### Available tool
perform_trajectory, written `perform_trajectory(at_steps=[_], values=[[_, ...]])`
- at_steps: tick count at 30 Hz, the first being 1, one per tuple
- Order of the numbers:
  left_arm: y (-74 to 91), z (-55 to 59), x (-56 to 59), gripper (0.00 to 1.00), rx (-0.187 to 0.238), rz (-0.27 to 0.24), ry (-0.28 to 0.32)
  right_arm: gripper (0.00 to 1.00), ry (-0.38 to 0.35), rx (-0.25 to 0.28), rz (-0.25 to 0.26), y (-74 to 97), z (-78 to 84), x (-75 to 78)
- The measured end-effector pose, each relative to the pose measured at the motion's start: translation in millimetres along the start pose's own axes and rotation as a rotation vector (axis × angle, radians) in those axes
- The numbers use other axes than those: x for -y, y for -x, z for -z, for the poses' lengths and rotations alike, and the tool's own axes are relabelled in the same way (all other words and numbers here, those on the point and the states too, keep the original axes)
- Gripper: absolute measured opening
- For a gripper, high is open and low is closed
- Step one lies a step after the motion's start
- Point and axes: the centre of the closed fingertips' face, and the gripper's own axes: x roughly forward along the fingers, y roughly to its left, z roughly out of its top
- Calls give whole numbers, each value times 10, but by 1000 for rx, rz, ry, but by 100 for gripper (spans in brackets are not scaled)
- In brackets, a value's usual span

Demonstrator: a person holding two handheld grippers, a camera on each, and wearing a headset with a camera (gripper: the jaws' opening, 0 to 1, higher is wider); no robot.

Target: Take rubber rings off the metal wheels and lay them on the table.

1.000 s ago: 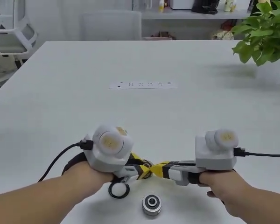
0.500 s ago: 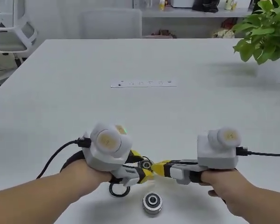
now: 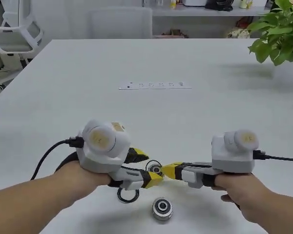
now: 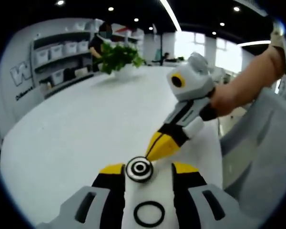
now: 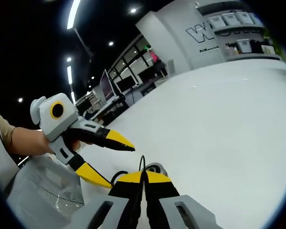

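A small metal wheel (image 3: 155,169) hangs just above the table between the spread yellow jaw tips of my left gripper (image 3: 146,167), which is open. In the left gripper view the wheel (image 4: 139,169) sits nearer the left jaw, with a gap on the other side. My right gripper (image 3: 167,170) comes in from the right and is shut on the wheel's thin black rubber ring (image 5: 143,164), with the wheel (image 5: 155,170) just past its tips. A loose black ring (image 3: 128,195) lies on the table below. A second wheel (image 3: 162,208) with its ring on stands nearby.
A flush socket strip (image 3: 154,86) is set in the white table (image 3: 185,122) further back. A potted plant (image 3: 278,29) stands at the far right, and a white office chair (image 3: 14,29) is beyond the left edge. Cables trail from both grippers.
My left gripper's jaws stand wider apart than a second ago. Both hands have shifted a little, and the camera has moved too. The loose ring and the second wheel stay put.
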Motion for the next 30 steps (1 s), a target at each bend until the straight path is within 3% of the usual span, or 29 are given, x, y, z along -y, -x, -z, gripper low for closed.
perform_trajectory(at_steps=[10,30], values=[[255,-72,-4,47,37,-14,7,0,17,14,-20,15,-86,-89],[771,-53,-62,59,85,-58,35,0,53,7,-79,-32,-212,-344]])
